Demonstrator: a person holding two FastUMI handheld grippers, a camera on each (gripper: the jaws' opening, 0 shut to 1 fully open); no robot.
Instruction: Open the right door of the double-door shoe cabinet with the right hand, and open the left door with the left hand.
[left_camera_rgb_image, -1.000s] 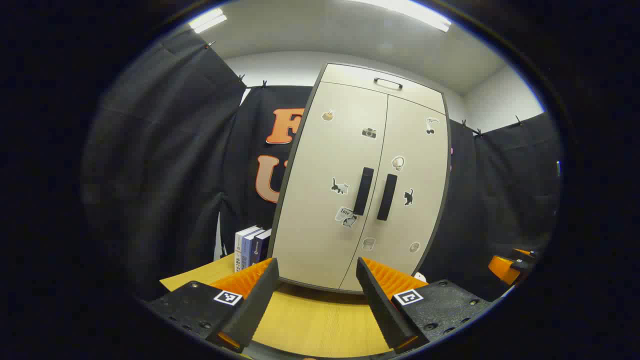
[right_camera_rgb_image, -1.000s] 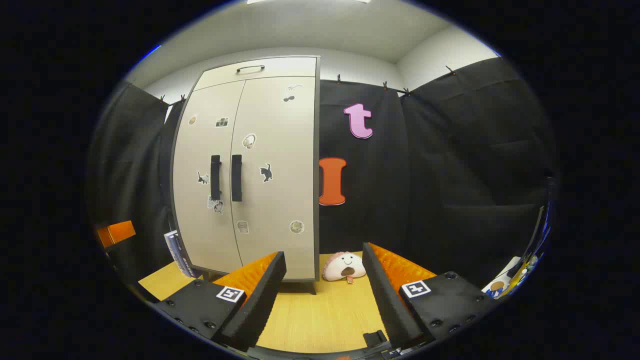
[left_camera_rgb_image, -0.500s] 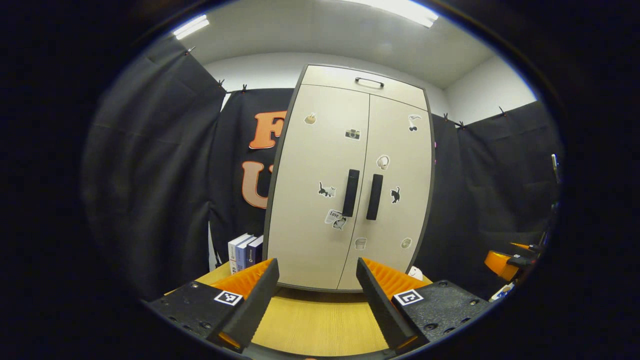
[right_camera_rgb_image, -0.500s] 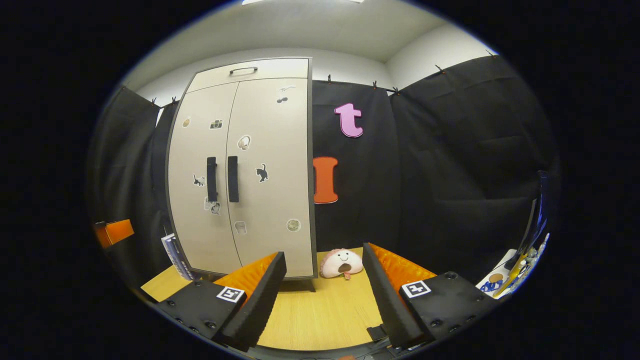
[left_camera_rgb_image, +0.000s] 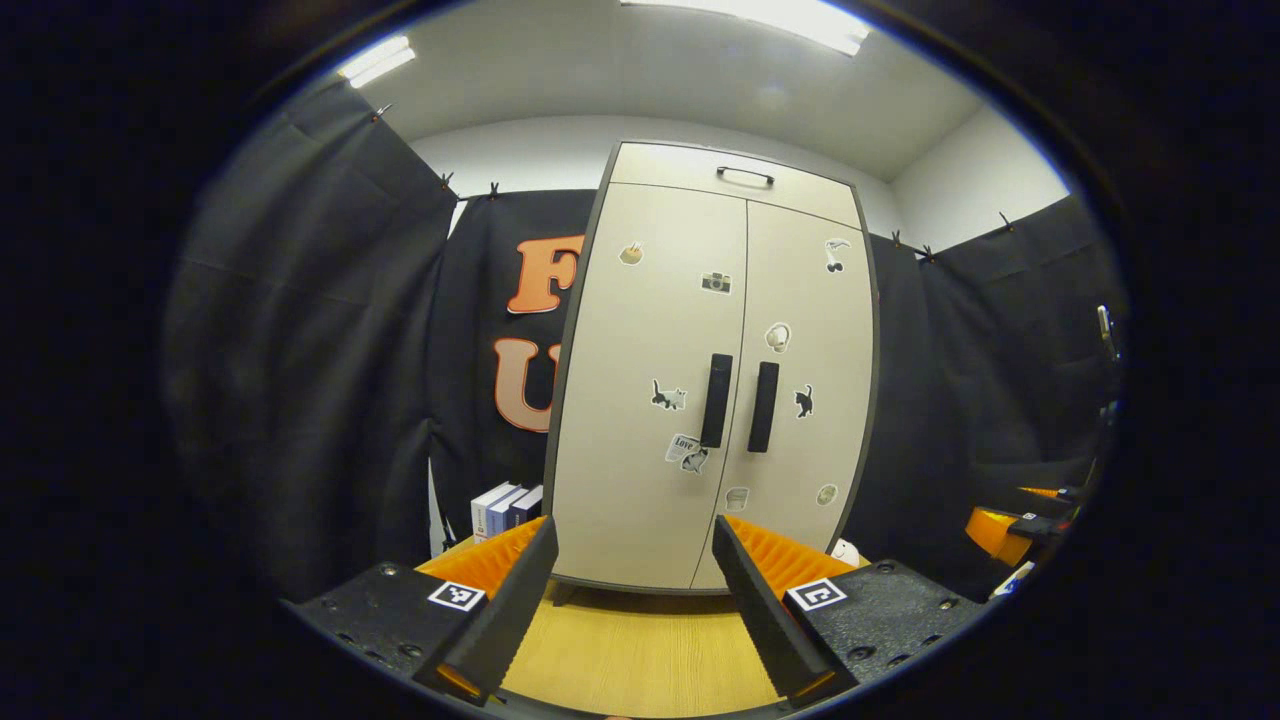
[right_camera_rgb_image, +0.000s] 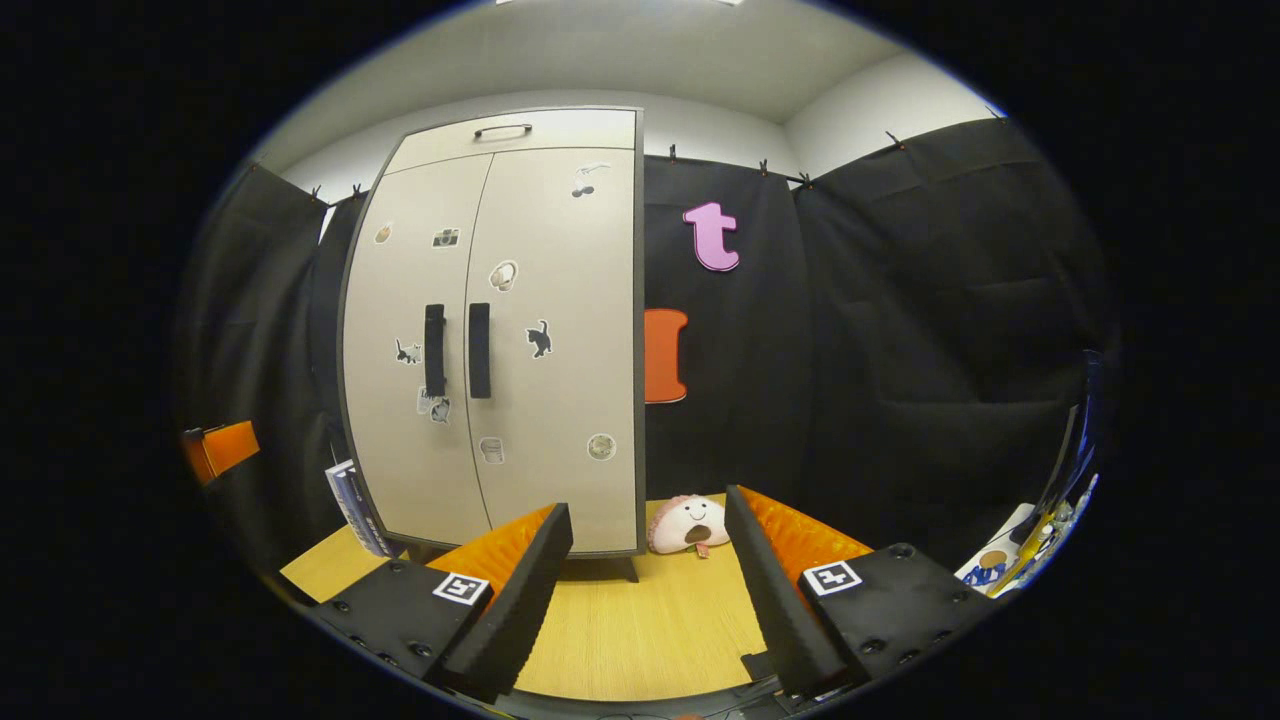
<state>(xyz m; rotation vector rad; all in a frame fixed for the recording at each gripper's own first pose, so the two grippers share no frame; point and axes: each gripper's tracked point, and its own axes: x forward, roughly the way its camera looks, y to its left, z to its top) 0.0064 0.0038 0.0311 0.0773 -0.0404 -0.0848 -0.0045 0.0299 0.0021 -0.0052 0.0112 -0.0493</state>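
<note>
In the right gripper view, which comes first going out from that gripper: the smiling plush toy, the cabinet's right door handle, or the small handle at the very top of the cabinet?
1. Plush toy, on the table just ahead of the right gripper.
2. Right door handle, up to the left, mid-cabinet.
3. Top handle, highest and farthest.

Lighting even, bright, from ceiling strip lights above and ahead of left gripper; second strip up-left. Strips blown out, mild glare on ceiling. Shoe cabinet front evenly lit, sharp, stickers crisp. Dark shadow under cabinet base on bench, just ahead of right gripper. Black cloth absorbs light, folds faint. Strong fisheye bowing: cabinet edges curve, worse toward rim. No motion blur.
</note>
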